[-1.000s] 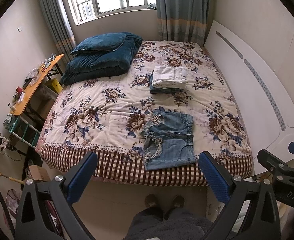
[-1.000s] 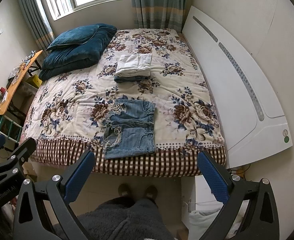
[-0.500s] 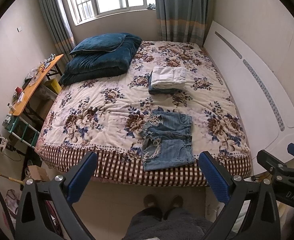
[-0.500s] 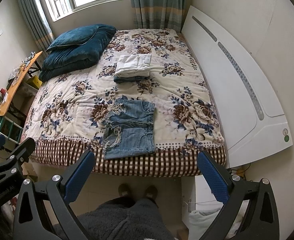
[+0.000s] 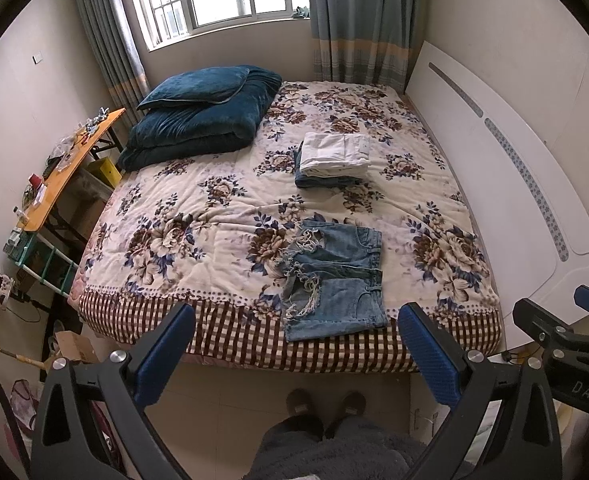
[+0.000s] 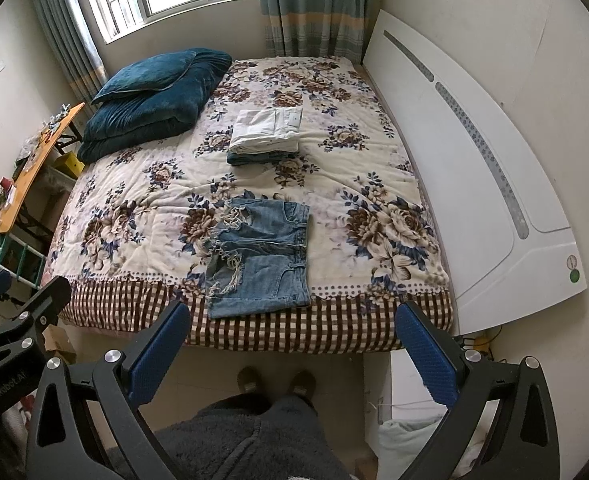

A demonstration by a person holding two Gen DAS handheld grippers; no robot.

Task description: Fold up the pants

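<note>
Frayed blue denim shorts (image 5: 334,280) lie flat near the front edge of the floral bed (image 5: 198,236); they also show in the right wrist view (image 6: 260,258). My left gripper (image 5: 294,354) is open and empty, held above the floor in front of the bed, short of the shorts. My right gripper (image 6: 290,350) is open and empty, likewise in front of the bed edge. A folded stack, white pants (image 5: 334,152) on top of a dark blue garment, sits mid-bed, and shows in the right wrist view (image 6: 266,128).
A dark teal pillow and duvet (image 5: 202,112) lie at the bed's far left. A white headboard (image 5: 506,184) runs along the right. An orange side table (image 5: 66,168) with clutter stands at the left. The person's feet (image 5: 322,400) stand on the floor before the bed.
Both views have shifted very slightly; the grippers stay open and nothing on the bed has moved.
</note>
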